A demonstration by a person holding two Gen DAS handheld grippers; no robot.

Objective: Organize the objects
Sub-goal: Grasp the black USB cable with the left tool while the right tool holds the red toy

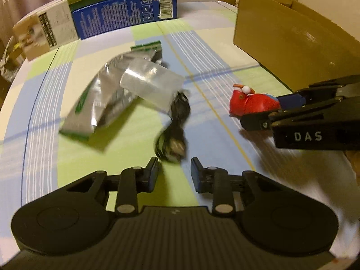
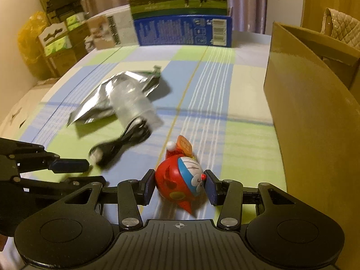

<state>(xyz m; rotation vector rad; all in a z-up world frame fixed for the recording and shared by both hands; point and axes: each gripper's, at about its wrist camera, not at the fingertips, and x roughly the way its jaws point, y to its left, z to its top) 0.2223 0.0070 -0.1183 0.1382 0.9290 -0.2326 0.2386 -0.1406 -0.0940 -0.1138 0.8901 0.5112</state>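
Two tools were in play, and we saw the right tool (image 2: 180,185) first: its blue pads sat against either side of the red cat figure (image 2: 180,180), clamped on it low over the bench (image 2: 247,139). In the left wrist view the same red cat figure (image 1: 252,102) poked out ahead of the right tool (image 1: 267,112), which reached in from the right edge.

Our left tool (image 1: 174,173) stood parted with nothing between its fingers, hovering just short of the black cable (image 1: 174,130). From the right wrist view, the left tool (image 2: 87,171) came in from the left, its blue-padded finger (image 2: 69,166) close beside the plug end of the black cable (image 2: 121,141).

Further out, we found the cable's far end tucked under a clear plastic bag (image 1: 153,85), which lay on top of a crumpled silver foil pouch (image 1: 101,103) with green trim. All of these were blurred, so we could not read any print.

To the right stood an open brown cardboard box (image 1: 292,45), well apart from the pile. At the far edge of the bench stood a blue milk carton box (image 1: 126,11) with cows pictured on it, and a pale box (image 1: 45,31) stood just beside it on the left.
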